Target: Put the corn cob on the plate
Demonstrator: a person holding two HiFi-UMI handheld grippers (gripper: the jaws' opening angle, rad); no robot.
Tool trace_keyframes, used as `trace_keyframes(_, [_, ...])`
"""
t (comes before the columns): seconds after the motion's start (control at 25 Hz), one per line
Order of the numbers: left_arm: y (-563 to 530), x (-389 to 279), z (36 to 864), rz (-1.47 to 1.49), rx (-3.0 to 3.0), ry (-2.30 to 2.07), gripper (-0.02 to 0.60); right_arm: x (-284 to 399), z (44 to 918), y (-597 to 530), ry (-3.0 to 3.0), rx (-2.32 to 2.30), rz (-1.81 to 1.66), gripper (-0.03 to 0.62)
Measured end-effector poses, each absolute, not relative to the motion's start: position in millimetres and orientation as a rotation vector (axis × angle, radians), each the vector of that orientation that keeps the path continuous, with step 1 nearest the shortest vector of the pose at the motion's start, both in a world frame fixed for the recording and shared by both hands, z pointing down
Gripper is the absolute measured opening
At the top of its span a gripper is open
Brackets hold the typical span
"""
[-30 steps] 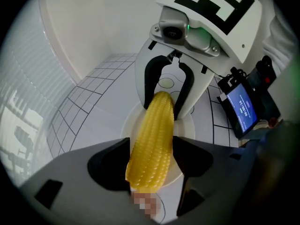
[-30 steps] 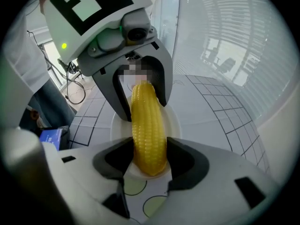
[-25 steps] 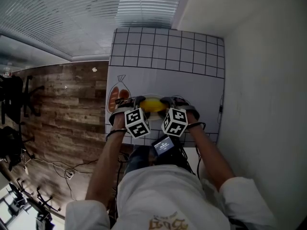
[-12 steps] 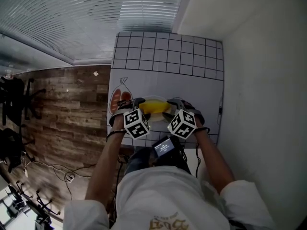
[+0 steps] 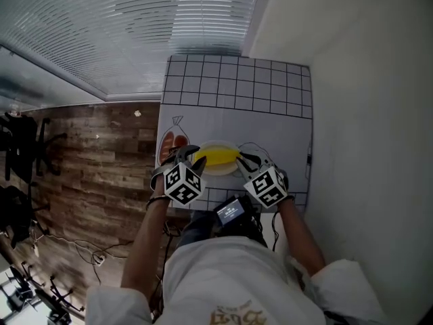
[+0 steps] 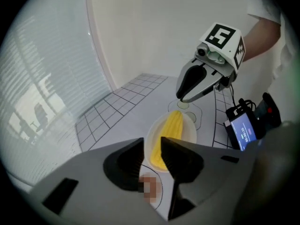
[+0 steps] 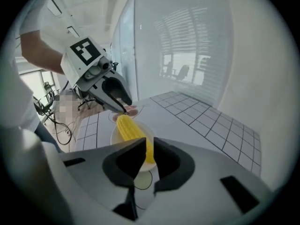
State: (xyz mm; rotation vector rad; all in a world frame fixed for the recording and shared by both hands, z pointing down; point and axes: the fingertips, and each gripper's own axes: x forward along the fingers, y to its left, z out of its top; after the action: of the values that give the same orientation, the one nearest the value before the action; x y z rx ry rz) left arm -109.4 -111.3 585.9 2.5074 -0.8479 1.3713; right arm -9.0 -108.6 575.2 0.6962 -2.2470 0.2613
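Finding the corn cob [image 5: 218, 158] already lying flat on the plate [image 5: 215, 145], near the front edge of the gridded tabletop [image 5: 237, 87]. Reading its long axis as running side to side in the head view, one end pointing toward each gripper. Hovering the left gripper [image 5: 195, 158] just off the cob's left end and the right gripper [image 5: 245, 160] just off its right end, both tilting down and inward. Judging neither hand the nearer, with the cob sitting about evenly between them. Keeping both pairs of fingers empty, having just been closing them on air: leaving a clear gap on the left, narrowing the right to a slit, pinching nothing with either. Judging the placing as done, with only drawing both hands away remaining.

Getting from the left gripper view what the head view is showing only small: looking lengthwise along the cob through the gap, the cob lying beyond and below the fingertips, the right gripper's dark tips hanging above its far end. Getting the mirror of this from the right gripper view, with the left gripper's tips seeming almost to meet the cob's far end, though not settling contact from there. Noticing printed outlines [image 5: 172, 139] on the tabletop beside the plate.
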Motion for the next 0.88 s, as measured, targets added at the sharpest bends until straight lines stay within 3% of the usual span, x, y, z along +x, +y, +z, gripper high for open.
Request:
trace_keyframes(0.04, [-113.6, -112.6, 580.8, 1.334, 2.512, -0.896, 0.085, -8.4, 570.3, -108.9, -2.256, 0.728, 0.257, 0.041])
trace_keyframes(0.12, [-116.2, -116.6, 572.3, 1.226, 2.508, -0.97, 0.014, -7.8, 562.0, -107.3, -2.281, 0.779, 0.259, 0.009])
trace_keyframes(0.4, [-104.9, -117.6, 543.8, 0.738, 2.397, -1.017, 0.008, -0.8, 539.2, -92.9, -2.308, 0.929, 0.291, 0.008])
trace_keyframes(0.88, [-100.2, -140.7, 453.2, 0.377, 2.572, -1.311, 0.008, 4.8, 480.9, -96.1, -2.407, 1.171, 0.395, 0.008])
